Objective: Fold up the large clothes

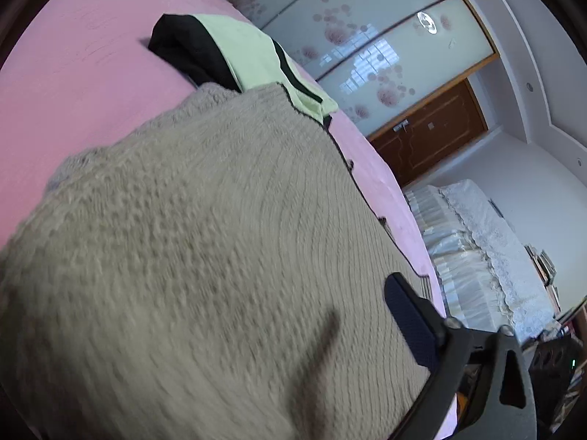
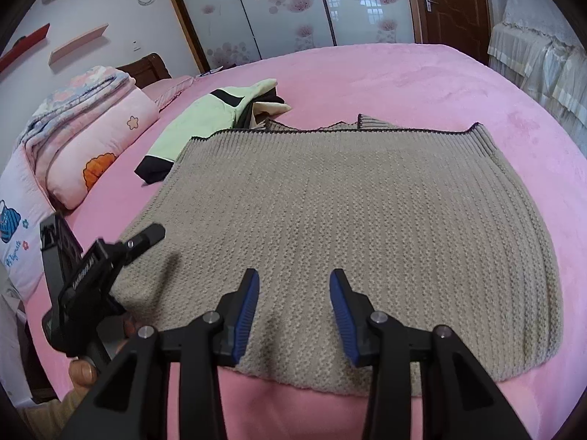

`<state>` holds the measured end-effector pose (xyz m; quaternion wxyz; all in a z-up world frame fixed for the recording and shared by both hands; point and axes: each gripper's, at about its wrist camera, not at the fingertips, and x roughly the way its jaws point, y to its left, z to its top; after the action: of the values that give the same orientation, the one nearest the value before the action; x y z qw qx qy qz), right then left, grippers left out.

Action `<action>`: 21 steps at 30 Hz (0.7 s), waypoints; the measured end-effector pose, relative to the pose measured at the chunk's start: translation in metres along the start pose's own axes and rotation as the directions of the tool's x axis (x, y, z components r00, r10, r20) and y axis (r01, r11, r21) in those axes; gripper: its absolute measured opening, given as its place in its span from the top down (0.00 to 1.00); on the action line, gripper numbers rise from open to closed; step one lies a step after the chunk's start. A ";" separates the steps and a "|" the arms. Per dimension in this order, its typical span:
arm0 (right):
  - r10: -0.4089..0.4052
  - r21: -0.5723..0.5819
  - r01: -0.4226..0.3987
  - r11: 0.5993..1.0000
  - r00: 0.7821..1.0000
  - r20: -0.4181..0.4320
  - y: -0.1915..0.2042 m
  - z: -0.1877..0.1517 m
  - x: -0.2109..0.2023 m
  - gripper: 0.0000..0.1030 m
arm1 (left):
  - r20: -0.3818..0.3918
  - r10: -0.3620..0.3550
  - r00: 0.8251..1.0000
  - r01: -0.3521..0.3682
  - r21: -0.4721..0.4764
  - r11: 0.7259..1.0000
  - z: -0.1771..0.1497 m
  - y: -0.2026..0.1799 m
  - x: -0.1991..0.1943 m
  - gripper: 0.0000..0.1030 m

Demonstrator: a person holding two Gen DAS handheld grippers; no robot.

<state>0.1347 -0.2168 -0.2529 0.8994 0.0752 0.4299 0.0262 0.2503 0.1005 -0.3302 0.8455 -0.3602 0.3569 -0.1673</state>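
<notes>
Sweater (image 2: 348, 220): flat on pink bed (image 2: 403, 80), ready for folding.
Right claw (image 2: 293, 315): half open, empty, over near edge.
Left claw (image 2: 121, 253): wide, empty, by left side.

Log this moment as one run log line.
phase: approaching knit sweater | left gripper: open, at its left edge | right gripper: open, over near hem | bed
</notes>
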 end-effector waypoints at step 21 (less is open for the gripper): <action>-0.085 0.046 0.086 0.995 0.996 -0.007 -0.002 -0.002 0.086 0.97 | 0.157 0.147 0.977 -0.198 0.390 0.899 0.000 -0.128 -0.017 0.79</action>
<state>0.1867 -0.2094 -0.3205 0.8967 0.0774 0.4353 -0.0222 0.2355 0.0225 -0.2288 0.9335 -0.1548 0.2919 -0.1391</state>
